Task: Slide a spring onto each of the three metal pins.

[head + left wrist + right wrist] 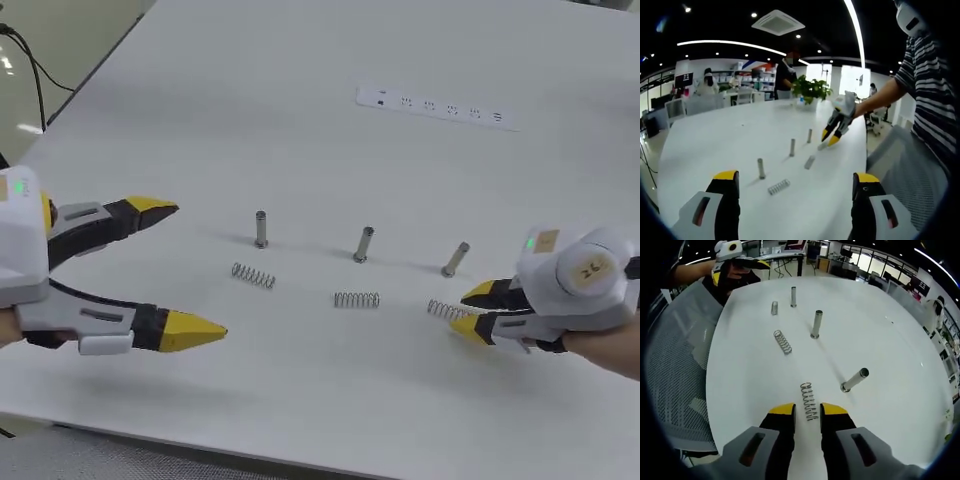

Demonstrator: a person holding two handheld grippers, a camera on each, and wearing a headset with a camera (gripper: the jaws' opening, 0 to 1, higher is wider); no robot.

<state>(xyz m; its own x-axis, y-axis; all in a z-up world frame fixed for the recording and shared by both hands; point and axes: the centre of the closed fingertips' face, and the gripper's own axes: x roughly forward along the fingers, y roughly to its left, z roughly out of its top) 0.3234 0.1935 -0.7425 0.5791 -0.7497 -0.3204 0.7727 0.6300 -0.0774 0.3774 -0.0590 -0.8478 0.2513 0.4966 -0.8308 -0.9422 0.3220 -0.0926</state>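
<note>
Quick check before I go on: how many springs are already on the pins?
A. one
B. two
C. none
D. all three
C: the left spring, middle spring and right spring all lie flat on the table, and the three pins are bare.

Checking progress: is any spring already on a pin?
No: in the head view all three springs lie on the table, beside bare pins.
</note>
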